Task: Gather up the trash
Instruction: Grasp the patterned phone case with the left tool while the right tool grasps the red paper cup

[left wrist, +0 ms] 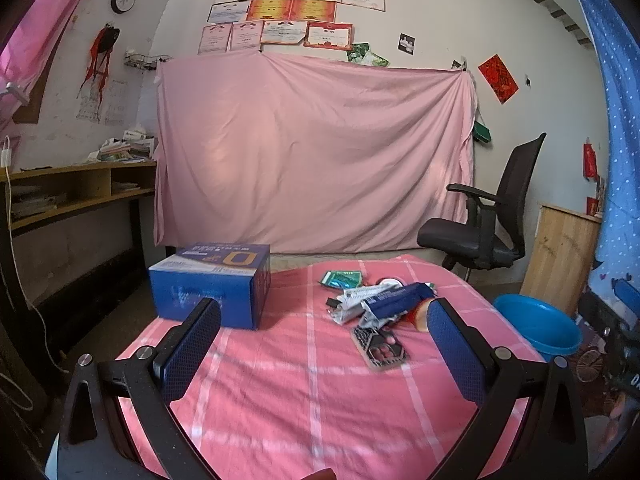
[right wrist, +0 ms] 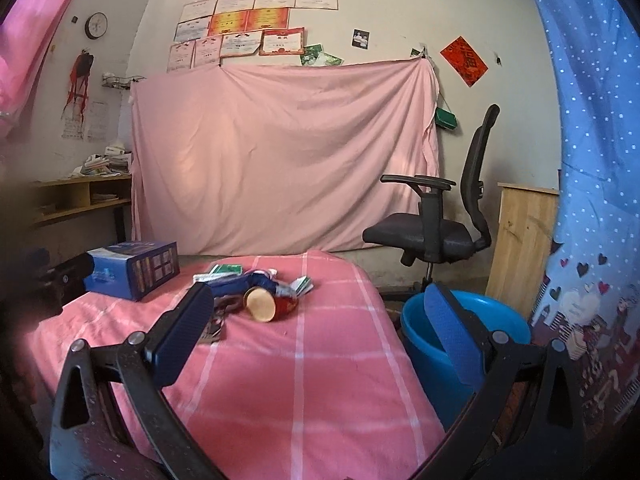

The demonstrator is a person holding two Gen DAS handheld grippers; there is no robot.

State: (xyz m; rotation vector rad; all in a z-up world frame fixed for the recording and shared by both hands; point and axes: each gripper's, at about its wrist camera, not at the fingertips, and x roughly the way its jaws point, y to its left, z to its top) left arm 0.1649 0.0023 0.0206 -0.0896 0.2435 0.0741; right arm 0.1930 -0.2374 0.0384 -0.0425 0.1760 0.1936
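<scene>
Trash pile of crumpled wrappers, a blue packet and a tipped red paper cup (left wrist: 380,304) sits on the pink checked tablecloth (left wrist: 280,380), ahead of both tongs. Left gripper (left wrist: 324,344) and right gripper (right wrist: 320,320) are both spread wide, holding nothing; round blue plastic basin (right wrist: 472,320) is behind the right gripper's right finger.

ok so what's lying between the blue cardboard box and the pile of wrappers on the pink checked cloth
Nothing: in the left wrist view, only bare pink checked cloth lies between the blue cardboard box and the pile of wrappers.
</scene>
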